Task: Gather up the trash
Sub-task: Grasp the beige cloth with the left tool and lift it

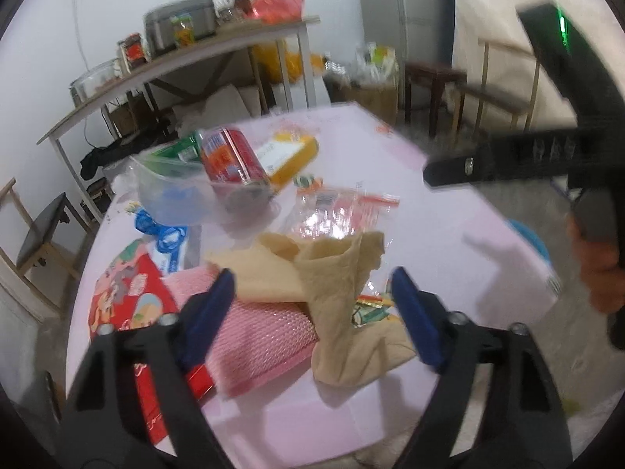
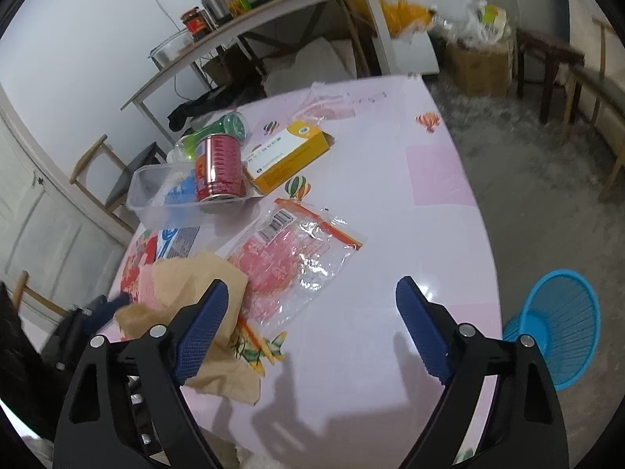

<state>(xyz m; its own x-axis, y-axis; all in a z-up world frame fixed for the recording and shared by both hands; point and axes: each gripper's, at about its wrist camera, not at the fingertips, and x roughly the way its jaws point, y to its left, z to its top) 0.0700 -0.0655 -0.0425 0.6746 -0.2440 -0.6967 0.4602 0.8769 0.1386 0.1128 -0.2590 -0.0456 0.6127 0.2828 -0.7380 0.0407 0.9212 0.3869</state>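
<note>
Our left gripper [image 1: 312,312] hangs with jaws wide around the crumpled tan paper napkin [image 1: 332,273], pads not touching it, on the pink tabletop [image 1: 449,203]. Our right gripper [image 2: 312,328] hovers with jaws wide and empty over bare tabletop, beside the clear plastic zip bag [image 2: 308,258]. A blue plastic mesh basket [image 2: 554,332] stands on the floor.

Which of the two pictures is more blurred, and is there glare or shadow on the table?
Left wrist view: motion-blurred, worst on the red can and the right gripper. Right wrist view: sharper, with glare on the clear plastic bag and gripper shadows on the pink table.
</note>
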